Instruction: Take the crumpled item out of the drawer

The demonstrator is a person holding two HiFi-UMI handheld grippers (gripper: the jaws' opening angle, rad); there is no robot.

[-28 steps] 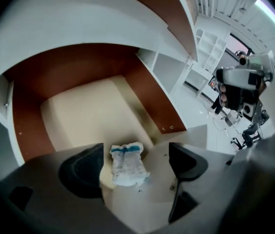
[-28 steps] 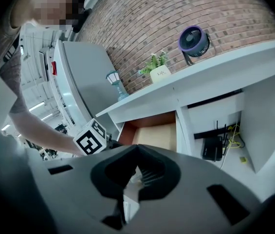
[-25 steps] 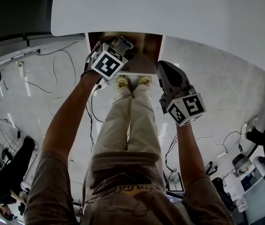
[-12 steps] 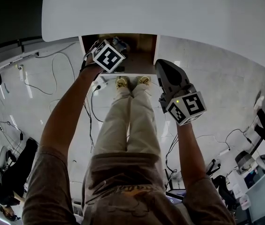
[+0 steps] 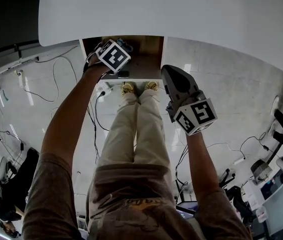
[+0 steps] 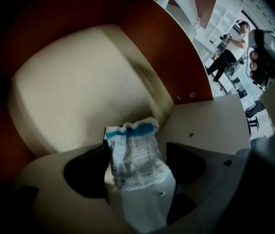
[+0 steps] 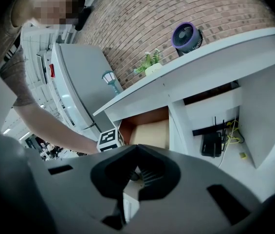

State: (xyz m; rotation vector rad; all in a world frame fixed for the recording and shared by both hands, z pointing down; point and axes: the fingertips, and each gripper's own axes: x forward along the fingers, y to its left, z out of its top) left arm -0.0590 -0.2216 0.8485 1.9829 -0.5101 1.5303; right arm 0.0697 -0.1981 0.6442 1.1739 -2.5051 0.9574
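The drawer [image 5: 146,59] stands open under the white desk [image 5: 181,9]; its beige floor [image 6: 79,82] and red-brown walls fill the left gripper view. My left gripper [image 5: 121,46] reaches into it and is shut on a crumpled white and blue packet [image 6: 135,155], which sticks up between the jaws just above the drawer floor. In the head view the marker cube [image 5: 113,55] hides most of the packet. My right gripper [image 5: 168,74] hovers outside the drawer's right front corner, shut with nothing in it. From the right gripper view, the open drawer [image 7: 149,130] and the left gripper's cube [image 7: 109,138] show.
The person's legs and shoes [image 5: 136,88] stand just before the drawer. On the desk are a purple fan [image 7: 186,35], a small plant [image 7: 152,65] and a lamp [image 7: 110,79]. A black router [image 7: 210,143] with cables sits in the bay to the drawer's right. Cables trail over the floor [image 5: 56,79].
My left gripper has shifted a little up the head view toward the desk edge, still shut on the packet. The right gripper has barely moved.
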